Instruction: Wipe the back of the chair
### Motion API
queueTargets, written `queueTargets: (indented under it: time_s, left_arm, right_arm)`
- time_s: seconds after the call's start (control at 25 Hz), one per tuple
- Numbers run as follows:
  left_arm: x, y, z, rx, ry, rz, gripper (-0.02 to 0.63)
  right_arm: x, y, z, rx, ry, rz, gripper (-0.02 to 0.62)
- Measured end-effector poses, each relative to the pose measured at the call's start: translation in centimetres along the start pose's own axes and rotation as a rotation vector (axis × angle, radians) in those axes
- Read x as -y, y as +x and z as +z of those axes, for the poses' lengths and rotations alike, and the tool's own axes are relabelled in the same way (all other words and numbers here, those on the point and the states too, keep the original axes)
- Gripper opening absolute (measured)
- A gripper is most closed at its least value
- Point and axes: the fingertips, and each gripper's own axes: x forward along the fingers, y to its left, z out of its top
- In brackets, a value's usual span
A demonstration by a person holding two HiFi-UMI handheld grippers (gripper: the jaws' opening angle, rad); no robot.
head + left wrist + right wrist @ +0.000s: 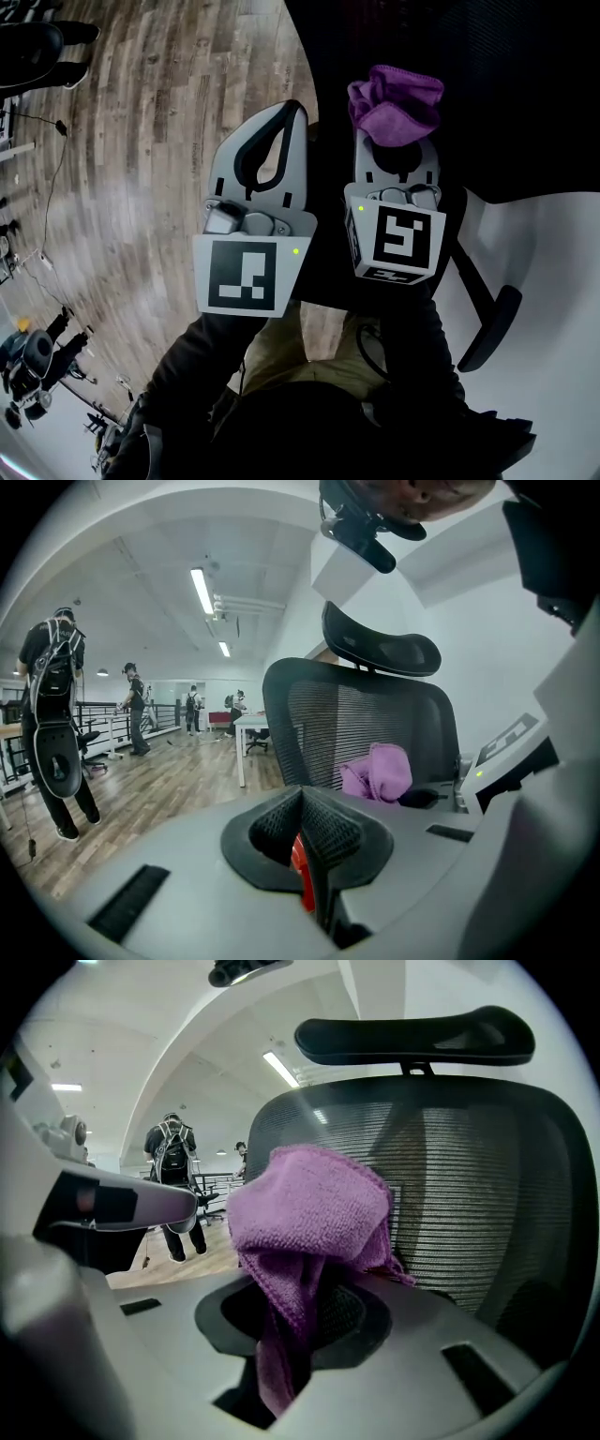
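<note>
Purple cloth (309,1213) was bunched above the right gripper (305,1326), whose fingers were clamped on its lower folds. The wad stood proud of the tips, likely so fabric rather than plastic would meet the chair back (469,1194). The mesh back was directly ahead, under the headrest (412,1040); contact could not be confirmed. Left gripper (305,841) sat just beside, fingers pressed together on nothing, probably idle and out of the wiping path.
</note>
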Motion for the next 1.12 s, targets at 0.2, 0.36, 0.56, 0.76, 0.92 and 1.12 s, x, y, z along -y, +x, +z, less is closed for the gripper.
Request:
queueTargets:
  time_s: [0.2,0.36,0.56,0.76,0.92,1.12]
  left_arm:
    - [1.5,0.8,0.2,0.000,0.005,-0.016,0.009]
    - [2.6,1.3,0.4,-0.002,0.005,-0.025,0.009]
    - [4.8,1.7,0.6,0.001,0.015,-0.043,0.009]
    - [7.0,2.2,1.0,-0.003,0.019,-0.069,0.009]
    - [8.1,2.9,0.9,-0.005,0.024,-0.084,0.009]
    - [10.6,3.4,1.0,-0.006,0.025,-0.103,0.009]
  right_arm:
    - [1.4,-0.6,-0.2,-0.003,-0.001,-0.001,0.091]
    - [2.3,-1.2,-0.3,-0.004,0.001,-0.006,0.091]
    - [3.8,-2.4,-0.5,0.001,0.009,-0.012,0.091]
    - [5.2,-3.5,-0.2,0.009,0.030,-0.025,0.091]
    - [6.4,-4.0,-0.4,0.011,0.038,-0.036,0.091]
    - [8.6,-5.3,-0.5,0.015,0.043,-0.049,0.091]
